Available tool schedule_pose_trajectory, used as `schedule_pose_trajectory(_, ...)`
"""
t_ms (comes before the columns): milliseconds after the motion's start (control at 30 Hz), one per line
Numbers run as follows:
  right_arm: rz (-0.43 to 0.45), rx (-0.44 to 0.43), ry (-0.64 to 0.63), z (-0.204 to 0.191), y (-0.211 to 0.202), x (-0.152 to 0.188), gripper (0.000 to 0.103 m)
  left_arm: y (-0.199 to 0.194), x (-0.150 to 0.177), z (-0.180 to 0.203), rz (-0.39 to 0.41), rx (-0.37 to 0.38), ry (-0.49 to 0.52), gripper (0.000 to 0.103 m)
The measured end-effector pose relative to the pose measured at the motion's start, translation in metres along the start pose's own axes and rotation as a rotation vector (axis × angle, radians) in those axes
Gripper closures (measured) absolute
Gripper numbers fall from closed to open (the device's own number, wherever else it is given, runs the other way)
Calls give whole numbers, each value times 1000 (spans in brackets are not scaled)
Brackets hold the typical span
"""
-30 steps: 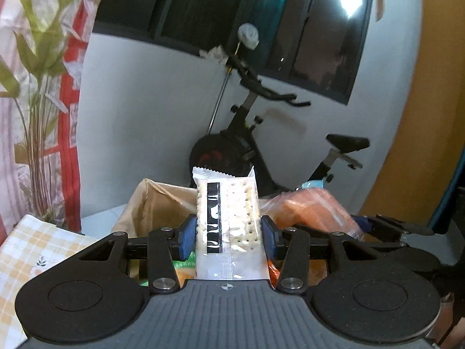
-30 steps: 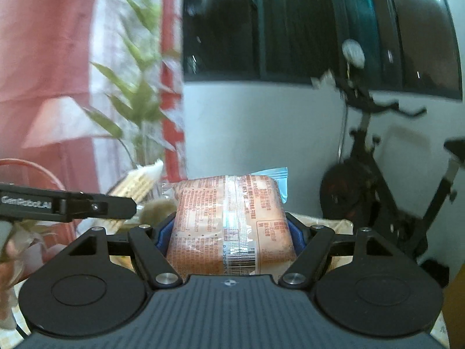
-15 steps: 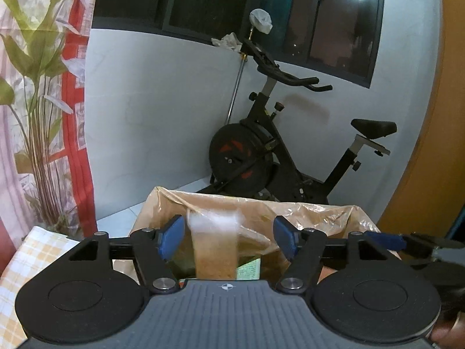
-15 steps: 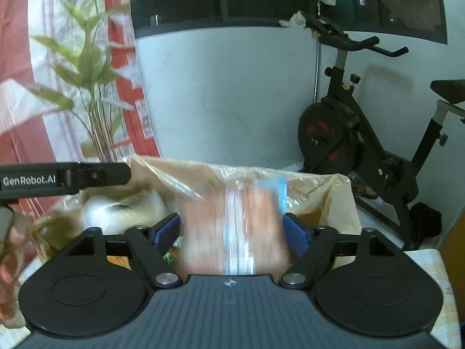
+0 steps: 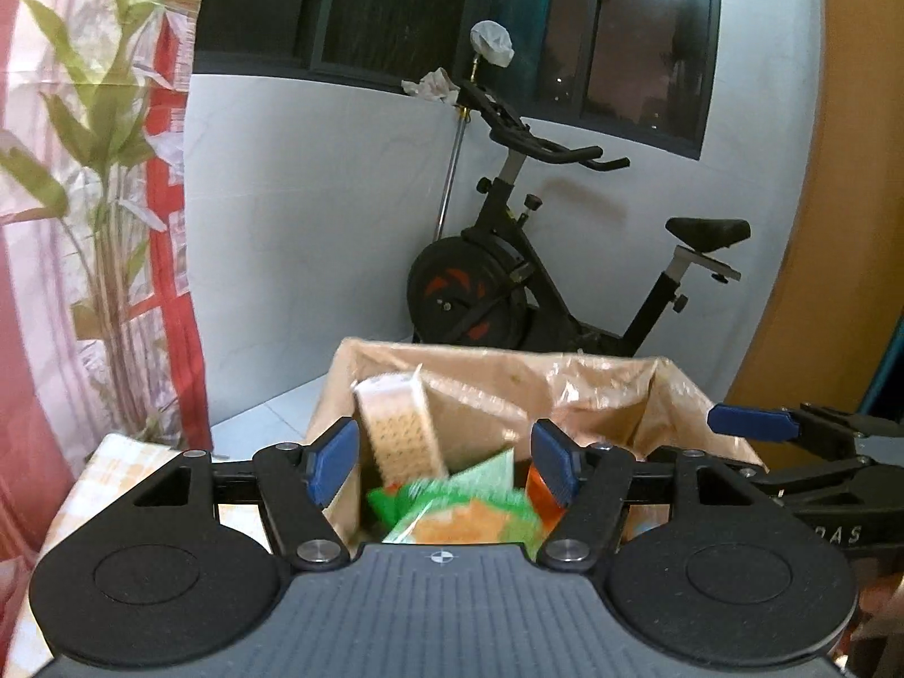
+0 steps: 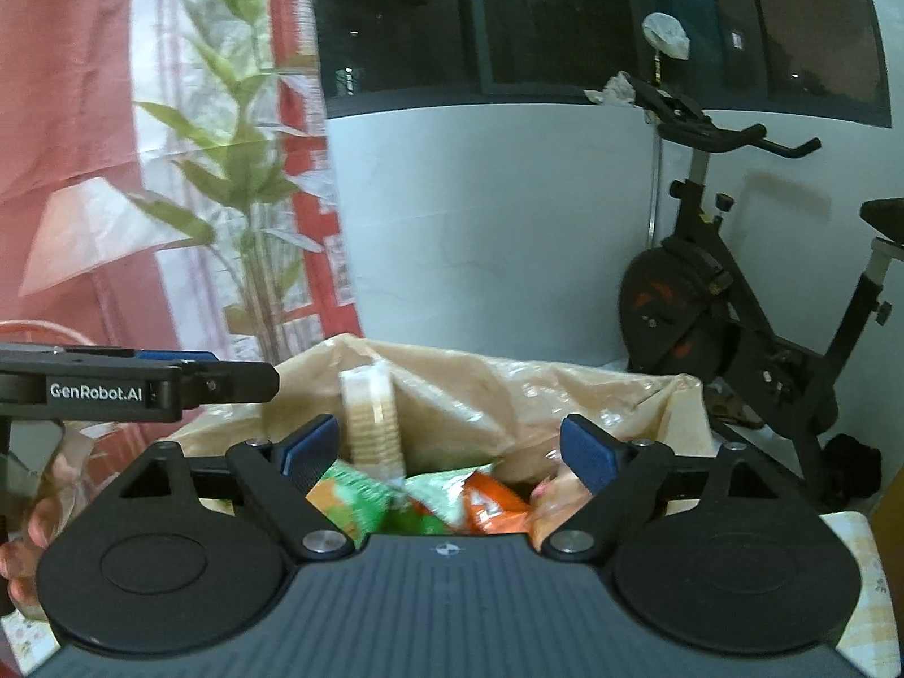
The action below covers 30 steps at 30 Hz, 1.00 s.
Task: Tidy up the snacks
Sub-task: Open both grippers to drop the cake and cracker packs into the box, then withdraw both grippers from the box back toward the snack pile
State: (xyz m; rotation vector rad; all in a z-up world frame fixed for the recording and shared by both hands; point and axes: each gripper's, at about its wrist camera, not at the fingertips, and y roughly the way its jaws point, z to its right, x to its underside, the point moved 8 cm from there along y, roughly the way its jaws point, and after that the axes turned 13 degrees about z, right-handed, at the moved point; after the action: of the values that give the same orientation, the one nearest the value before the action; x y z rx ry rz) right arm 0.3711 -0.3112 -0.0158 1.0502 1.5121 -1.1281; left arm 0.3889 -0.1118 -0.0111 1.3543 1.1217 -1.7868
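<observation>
A box lined with a tan plastic bag (image 5: 599, 390) stands just ahead of both grippers; it also shows in the right wrist view (image 6: 508, 390). Inside it a clear pack of pale crackers (image 5: 398, 429) leans upright, seen too in the right wrist view (image 6: 373, 418), above green and orange snack packets (image 5: 469, 508) (image 6: 418, 497). My left gripper (image 5: 446, 463) is open and empty above the box. My right gripper (image 6: 452, 452) is open and empty above the box too. The right gripper's blue pad (image 5: 751, 421) shows in the left wrist view.
A black exercise bike (image 5: 542, 282) stands behind the box against a white wall. A curtain printed with green leaves (image 5: 90, 198) hangs at the left. A checked yellow cloth (image 5: 118, 463) covers the table under the box. The left gripper's body (image 6: 135, 390) crosses the right view's left side.
Both grippers opened and let go. The cracker pack from the left and the orange pack from the right dropped into the lined box.
</observation>
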Motion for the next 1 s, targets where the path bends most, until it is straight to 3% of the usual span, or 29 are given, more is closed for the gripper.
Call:
schedule_pose_trajectory(500,11,-132,99,-66,-57,58,15,-101,86,-60,-93,-72,-33,33)
schedule_pose_trajectory(800,-181,-184,21,-98,-59,144,15,-113,146,-72,-153,-145,-97,33)
schedule_pose_trajectory(1000,-331,-236,-23,-116,-65,195,16,-118,169,-68,-173,-163,-126,33)
